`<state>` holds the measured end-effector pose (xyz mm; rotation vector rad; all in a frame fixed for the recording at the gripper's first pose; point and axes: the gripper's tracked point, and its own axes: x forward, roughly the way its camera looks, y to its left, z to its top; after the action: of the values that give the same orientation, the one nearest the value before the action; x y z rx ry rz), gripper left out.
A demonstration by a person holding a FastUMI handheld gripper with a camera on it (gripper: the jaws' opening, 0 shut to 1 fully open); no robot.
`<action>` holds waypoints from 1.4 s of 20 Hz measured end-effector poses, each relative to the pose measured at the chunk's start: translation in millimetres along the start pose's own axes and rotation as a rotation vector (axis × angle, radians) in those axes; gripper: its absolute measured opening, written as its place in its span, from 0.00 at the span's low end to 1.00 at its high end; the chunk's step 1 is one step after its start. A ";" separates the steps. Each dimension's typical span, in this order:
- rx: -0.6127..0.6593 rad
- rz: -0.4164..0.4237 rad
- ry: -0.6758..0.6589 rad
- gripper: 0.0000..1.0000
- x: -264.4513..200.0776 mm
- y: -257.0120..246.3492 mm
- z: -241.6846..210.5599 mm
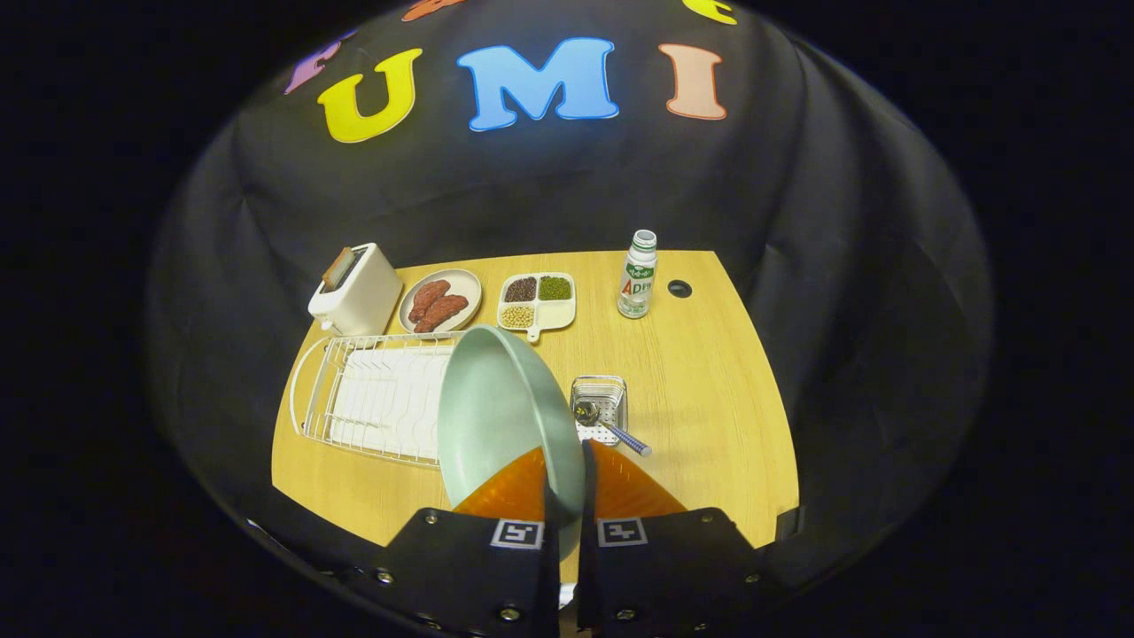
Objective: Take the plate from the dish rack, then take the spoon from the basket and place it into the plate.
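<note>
My gripper [565, 474] is shut on the rim of a pale green plate [496, 408], which stands on edge between the fingers, lifted above the table. Behind and to the left of the plate lies the white wire dish rack [372, 394], with no dish in it. Just right of the plate sits a small metal mesh basket [601, 403]. A spoon [611, 427] rests in the basket, its bowl inside and its blue handle sticking out over the front right corner.
On the far side of the wooden table [700, 390] stand a white toaster [356, 291], a plate of sausages [440, 301], a divided dish of beans [537, 301] and a small bottle [637, 275]. A round hole [679, 288] lies by the bottle.
</note>
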<state>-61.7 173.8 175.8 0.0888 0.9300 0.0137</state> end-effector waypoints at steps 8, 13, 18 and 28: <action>0.060 0.128 0.071 0.08 16.9 -26.3 -65.4; 0.102 0.163 0.099 0.08 20.6 -46.7 -91.0; 0.150 0.189 0.120 0.08 26.6 -59.3 -110.4; 0.267 0.324 0.189 0.09 78.7 -37.8 -167.3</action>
<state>-149.6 151.9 10.2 0.4922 1.0948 0.2012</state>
